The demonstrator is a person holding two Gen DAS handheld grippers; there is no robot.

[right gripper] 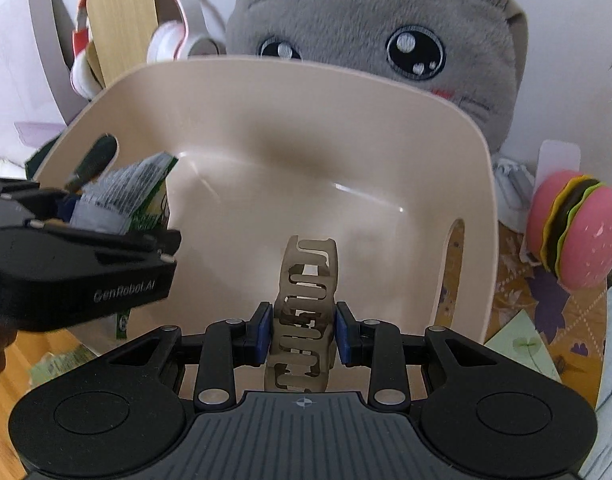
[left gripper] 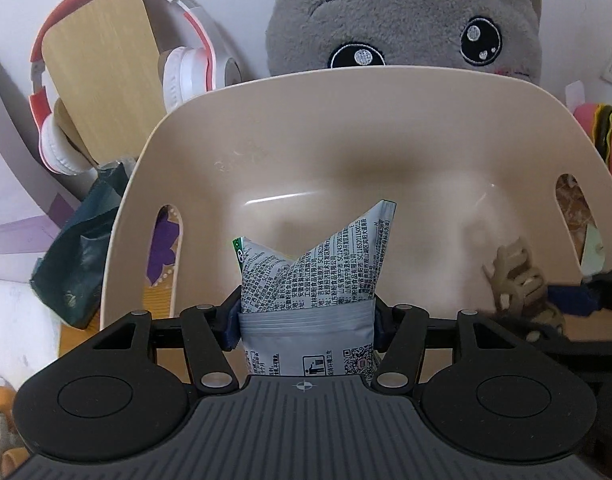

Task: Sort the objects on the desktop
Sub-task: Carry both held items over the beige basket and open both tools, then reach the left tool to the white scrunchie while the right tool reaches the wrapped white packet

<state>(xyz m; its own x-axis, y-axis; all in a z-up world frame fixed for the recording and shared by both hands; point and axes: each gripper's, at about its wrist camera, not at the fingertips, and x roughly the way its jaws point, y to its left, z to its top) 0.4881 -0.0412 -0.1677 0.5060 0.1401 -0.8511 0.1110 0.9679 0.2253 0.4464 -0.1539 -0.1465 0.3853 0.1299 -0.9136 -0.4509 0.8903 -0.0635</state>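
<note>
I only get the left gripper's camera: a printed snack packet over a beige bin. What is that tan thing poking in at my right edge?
Observer: A see-through tan hair clip, clamped between the blue pads of the right gripper, over the bin.
Operator: And the pink shape beyond it?
Observer: A burger-shaped toy with pink buns, on the desk to the right of the bin.
Operator: Is my packet grey all round?
Observer: No. The snack packet has a green side that faces away from your camera.
</note>
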